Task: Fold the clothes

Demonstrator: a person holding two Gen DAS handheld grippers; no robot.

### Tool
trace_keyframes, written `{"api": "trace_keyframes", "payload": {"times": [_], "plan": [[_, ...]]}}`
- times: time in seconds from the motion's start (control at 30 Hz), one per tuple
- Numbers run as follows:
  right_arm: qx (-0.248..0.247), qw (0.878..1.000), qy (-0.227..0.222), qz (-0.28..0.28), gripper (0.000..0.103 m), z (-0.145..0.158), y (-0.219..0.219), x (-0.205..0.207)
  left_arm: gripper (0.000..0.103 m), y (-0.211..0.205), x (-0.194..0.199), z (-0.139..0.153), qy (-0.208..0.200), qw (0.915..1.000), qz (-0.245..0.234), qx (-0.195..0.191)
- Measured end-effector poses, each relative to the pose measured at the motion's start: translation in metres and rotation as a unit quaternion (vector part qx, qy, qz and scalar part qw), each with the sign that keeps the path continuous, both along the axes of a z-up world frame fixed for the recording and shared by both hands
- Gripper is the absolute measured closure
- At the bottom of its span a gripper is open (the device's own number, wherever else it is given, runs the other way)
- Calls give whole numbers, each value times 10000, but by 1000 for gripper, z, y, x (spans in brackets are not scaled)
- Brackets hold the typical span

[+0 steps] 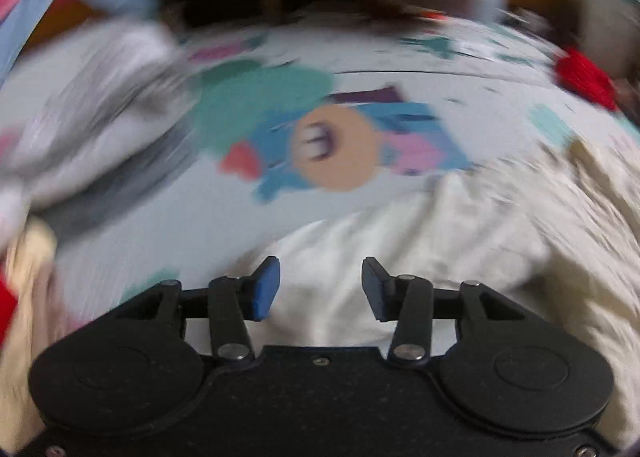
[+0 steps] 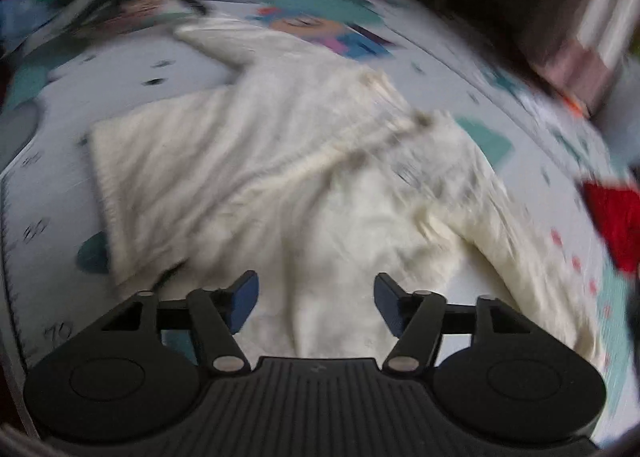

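A cream sweater [image 2: 280,177] is lying rumpled across the middle of the right wrist view, on a pale printed mat [image 2: 160,69] with cartoon figures. The right gripper [image 2: 316,301] is hovering over the sweater's near edge at the bottom centre, its blue pads [image 2: 244,301] standing spread with nothing pinched. In the left wrist view the left gripper [image 1: 320,289] is also standing spread and empty over the sweater [image 1: 440,249], which is filling the lower right. A red cloth [image 1: 580,77] is lying at the upper right, a grey garment [image 1: 100,97] at the upper left. Both views are blurred.
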State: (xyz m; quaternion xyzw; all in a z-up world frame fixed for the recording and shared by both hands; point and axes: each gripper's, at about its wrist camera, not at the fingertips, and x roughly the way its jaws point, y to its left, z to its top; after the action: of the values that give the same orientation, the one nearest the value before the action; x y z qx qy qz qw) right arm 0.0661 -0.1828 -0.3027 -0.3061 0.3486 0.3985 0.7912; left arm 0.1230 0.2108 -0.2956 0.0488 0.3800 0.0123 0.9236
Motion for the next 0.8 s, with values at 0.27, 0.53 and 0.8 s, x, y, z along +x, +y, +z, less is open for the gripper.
{"api": "trace_keyframes", "payload": {"times": [0.27,0.53,0.8], "plan": [[-383,9932,-188,1085,40,-12,27,-52,58,-95,-12,4,317,9746,-2040,-873],[534,9882,1382,-390,40,-3,49,-14,58,-157,8,14,670,9548,-2742,-928],[492,9930,1068,-55,54,3,43,-18,59,-191,94,50,1254,9308,-3434,-23]]}}
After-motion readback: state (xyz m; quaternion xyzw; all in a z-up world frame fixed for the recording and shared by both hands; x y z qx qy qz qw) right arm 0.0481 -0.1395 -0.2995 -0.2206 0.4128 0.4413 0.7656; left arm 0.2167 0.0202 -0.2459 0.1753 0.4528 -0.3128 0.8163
